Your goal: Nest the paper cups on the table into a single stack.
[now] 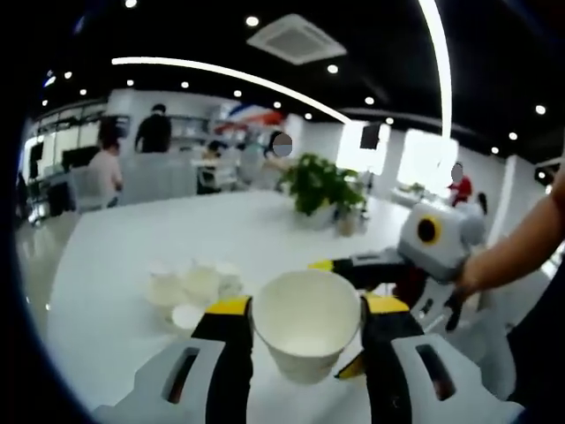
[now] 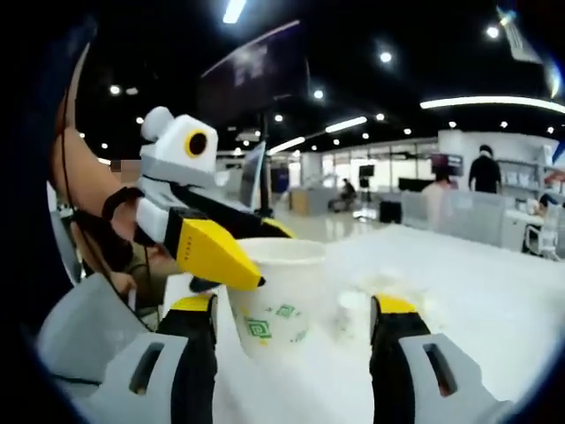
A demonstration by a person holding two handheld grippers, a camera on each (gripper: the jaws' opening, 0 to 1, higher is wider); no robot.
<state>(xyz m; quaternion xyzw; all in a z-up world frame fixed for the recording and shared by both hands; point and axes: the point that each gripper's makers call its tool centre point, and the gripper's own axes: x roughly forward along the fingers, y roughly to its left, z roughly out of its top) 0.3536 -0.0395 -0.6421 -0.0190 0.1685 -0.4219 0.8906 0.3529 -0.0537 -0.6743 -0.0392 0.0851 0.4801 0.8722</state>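
A white paper cup (image 1: 305, 331) sits upright between the yellow-tipped jaws of my left gripper (image 1: 306, 305), which is shut on its sides just above the white table (image 1: 115, 256). In the right gripper view the same cup (image 2: 275, 309) shows a green logo, with the left gripper (image 2: 269, 256) clamped across its rim. My right gripper (image 2: 293, 305) is open, its jaws standing wide on either side of the cup without touching it. It reaches in from the right in the left gripper view (image 1: 335, 315). Several more white cups (image 1: 190, 287) stand clustered on the table beyond, to the left.
A potted plant (image 1: 322, 185) stands further back on the table. The person's forearm (image 1: 521, 247) comes in at the right. People and desks fill the office behind the table.
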